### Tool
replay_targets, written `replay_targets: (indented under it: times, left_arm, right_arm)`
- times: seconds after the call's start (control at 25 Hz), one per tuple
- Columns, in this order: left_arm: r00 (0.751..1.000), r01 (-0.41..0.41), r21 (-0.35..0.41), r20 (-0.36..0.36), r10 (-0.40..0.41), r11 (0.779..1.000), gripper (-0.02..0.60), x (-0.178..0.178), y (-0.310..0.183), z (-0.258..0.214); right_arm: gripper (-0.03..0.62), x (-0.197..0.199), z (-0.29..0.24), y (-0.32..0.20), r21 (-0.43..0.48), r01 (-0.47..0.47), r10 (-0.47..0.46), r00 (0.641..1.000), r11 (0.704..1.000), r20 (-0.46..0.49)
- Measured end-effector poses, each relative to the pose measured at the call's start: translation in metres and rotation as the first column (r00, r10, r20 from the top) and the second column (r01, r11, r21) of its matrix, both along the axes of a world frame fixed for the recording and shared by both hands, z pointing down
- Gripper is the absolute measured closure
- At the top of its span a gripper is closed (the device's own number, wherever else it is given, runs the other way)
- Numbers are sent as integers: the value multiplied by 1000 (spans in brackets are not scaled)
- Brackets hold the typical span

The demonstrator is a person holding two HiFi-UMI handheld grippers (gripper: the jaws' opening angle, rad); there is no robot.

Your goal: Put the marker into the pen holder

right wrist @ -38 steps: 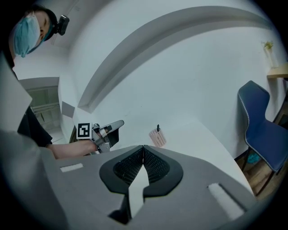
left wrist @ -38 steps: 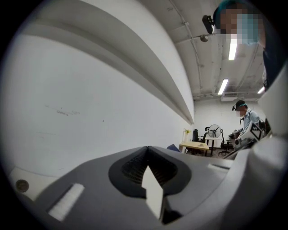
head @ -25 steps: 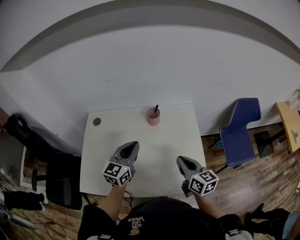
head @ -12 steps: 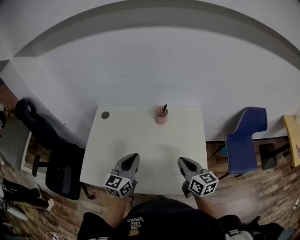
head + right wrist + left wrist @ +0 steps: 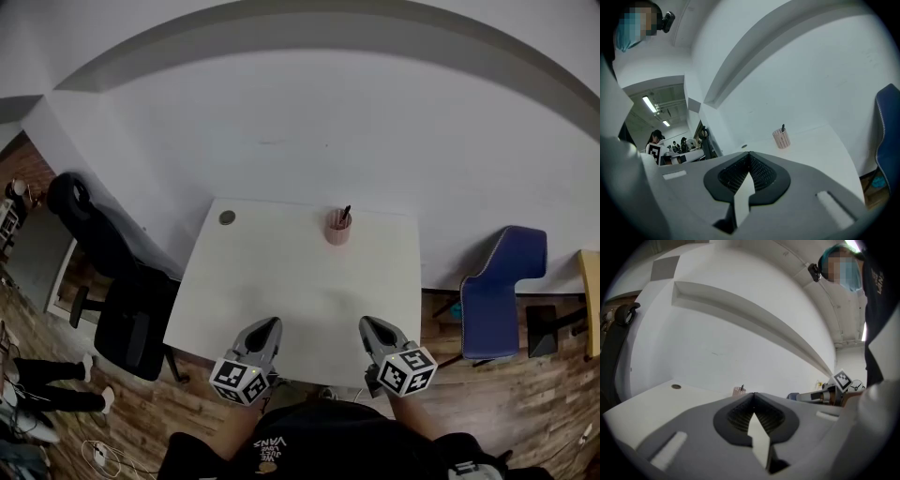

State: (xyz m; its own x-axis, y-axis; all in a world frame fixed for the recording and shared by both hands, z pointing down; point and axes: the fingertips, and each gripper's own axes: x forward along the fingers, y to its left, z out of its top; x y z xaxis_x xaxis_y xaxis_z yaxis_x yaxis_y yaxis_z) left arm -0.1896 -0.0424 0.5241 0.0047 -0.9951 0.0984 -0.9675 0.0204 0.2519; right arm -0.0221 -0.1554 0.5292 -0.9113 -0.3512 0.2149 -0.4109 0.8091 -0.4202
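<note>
Over the near edge of the white table (image 5: 281, 281) I hold both claws side by side, well apart from the pen holder. My left gripper (image 5: 266, 327) has its jaws pressed together with nothing between them. My right gripper (image 5: 368, 324) is closed the same way, also empty. Across the table, close to its far edge by the wall, the pen holder (image 5: 337, 228) stands upright. It is a small pale-pink cup with a perforated wall. A dark marker (image 5: 345, 214) sits inside it, leaning slightly, its top sticking up above the rim. A small round disc (image 5: 226, 217) lies near the far left corner. A blue chair (image 5: 502, 281) stands to the table's right, a black chair (image 5: 131, 319) to its left.
</note>
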Motion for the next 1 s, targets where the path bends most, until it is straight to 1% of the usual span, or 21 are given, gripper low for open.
replay_targets:
  times: [0.2,0.52,1.0]
  left_arm:
    - [1000,31,1,-3,-31,1000,529,4,14,3]
    - [997,69,15,-28,-69,997,529,9,27,4]
    - [997,74,9,-34,-74,997,529,13,23,6]
  right_arm:
    - [592,3,4,6,8,12,-12,1000,1000,-14]
    - [592,10,8,6,17,3,-3,1000,1000,-21]
    - [592,10,10,1,17,5,-4,1000,1000,-25]
